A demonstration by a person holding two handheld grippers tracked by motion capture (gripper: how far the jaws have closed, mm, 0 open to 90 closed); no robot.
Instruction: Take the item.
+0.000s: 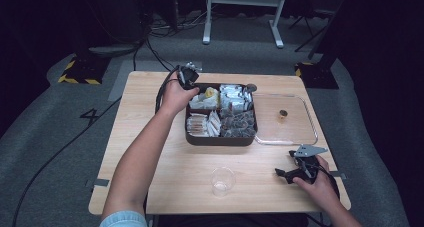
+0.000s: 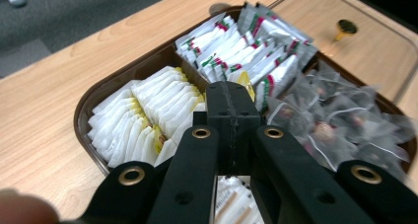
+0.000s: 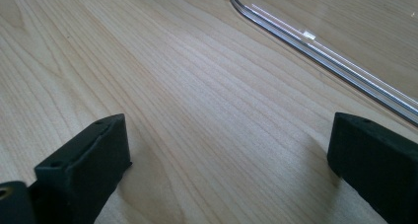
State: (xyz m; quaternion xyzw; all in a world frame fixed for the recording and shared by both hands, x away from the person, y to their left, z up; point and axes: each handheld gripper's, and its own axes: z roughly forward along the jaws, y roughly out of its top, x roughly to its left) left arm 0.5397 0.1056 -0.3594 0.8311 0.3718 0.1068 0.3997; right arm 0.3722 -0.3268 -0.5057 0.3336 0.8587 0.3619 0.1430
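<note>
Hovering over glossy paper sachets (image 2: pixel 162 110), the left hand-held gripper (image 2: pixel 230 103) sits closed.

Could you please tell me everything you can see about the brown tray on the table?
The tray is dark brown, rectangular with rounded corners and looks like plastic. Dividers split it into four compartments, packed with white sachets, foil-like packets and clear tea bags. It sits flat on the wooden table, its right side against a clear lid. The left gripper hangs shut above it.
</note>
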